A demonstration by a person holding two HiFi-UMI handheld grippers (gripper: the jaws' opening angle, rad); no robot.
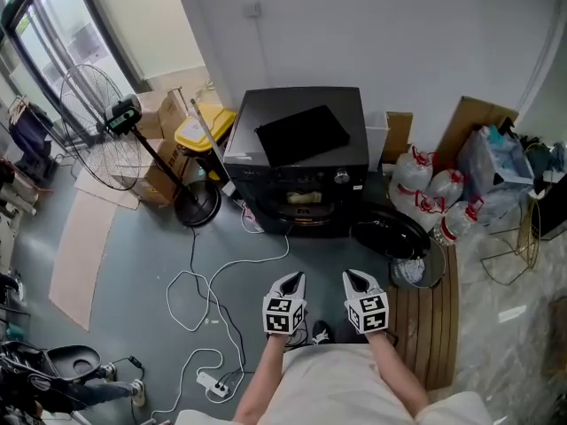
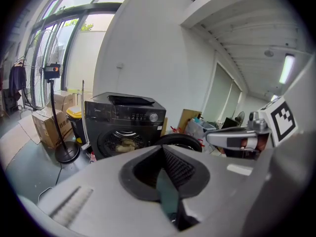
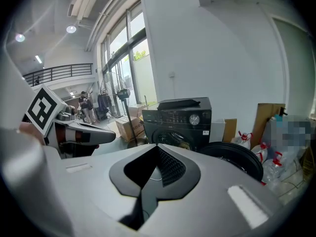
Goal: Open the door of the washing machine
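Washer [image 1: 301,149] stands agst back wall [image 1: 372,34], black front-loader, well apart from me. Its door [image 1: 390,235] looks already swung wide to the right: round dark disc hanging off the hinge edge, drum mouth [image 1: 301,200] exposed w/ smth pale inside.

Left gripper [image 1: 294,279] & right gripper [image 1: 355,279] sit side by side close to my body, both pointing at the machine, neither near it. Left jaws pressed together, nothing btwn them. Right jaws likewise closed, empty.

My read: opening step prob done, or needs only a nudge wider.

Handling guess: door is rigid, fairly heavy for its size, swings on one hinge, no flex. Glossy rim likely slippery for pads. Best hold = free edge of rim opposite the hinge; pinch across the lip or hook behind it. Avoid centre bowl, nothing to pinch there. Pull along hinge arc, not straight out.

Cable [image 1: 199,295] loops on floor [image 1: 133,264] btwn me & washer, snag risk if I step in.
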